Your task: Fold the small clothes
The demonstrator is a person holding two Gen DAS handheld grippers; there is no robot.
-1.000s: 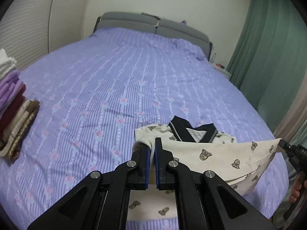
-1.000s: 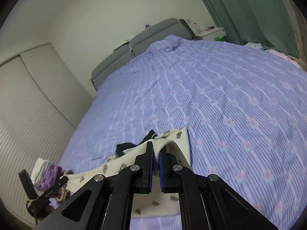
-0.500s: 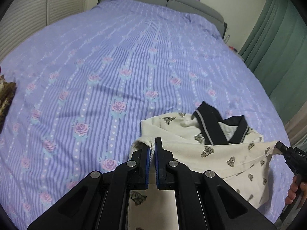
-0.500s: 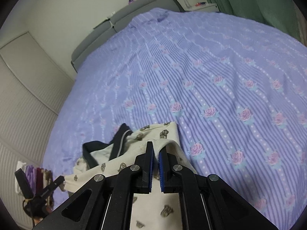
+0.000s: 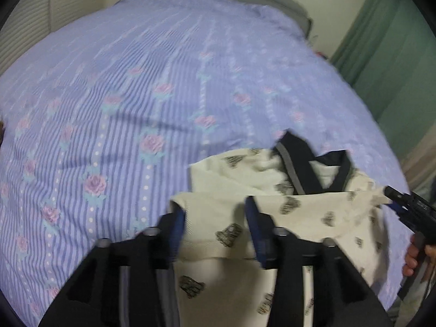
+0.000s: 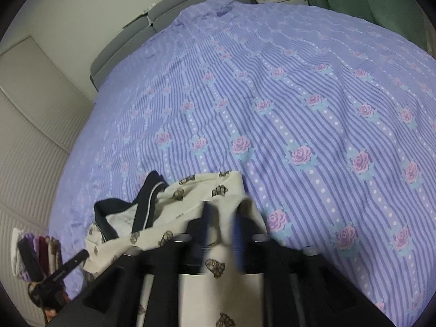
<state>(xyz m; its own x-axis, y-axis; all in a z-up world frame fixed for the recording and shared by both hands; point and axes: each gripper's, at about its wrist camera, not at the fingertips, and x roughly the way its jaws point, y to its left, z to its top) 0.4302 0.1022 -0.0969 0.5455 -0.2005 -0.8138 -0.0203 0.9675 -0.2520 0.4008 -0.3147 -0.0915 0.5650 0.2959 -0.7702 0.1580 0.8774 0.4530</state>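
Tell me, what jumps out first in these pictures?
A cream garment printed with little bears, trimmed in black at the neck, lies folded at the near edge of a wide purple bedspread with roses. The left tool and right tool are both opening over its folded edge, letting go.

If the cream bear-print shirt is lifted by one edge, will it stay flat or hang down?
Probably hang: the cream bear-print shirt already lies in soft folds. It looks thin, so likely light. On the bedspread it may bunch when pushed.
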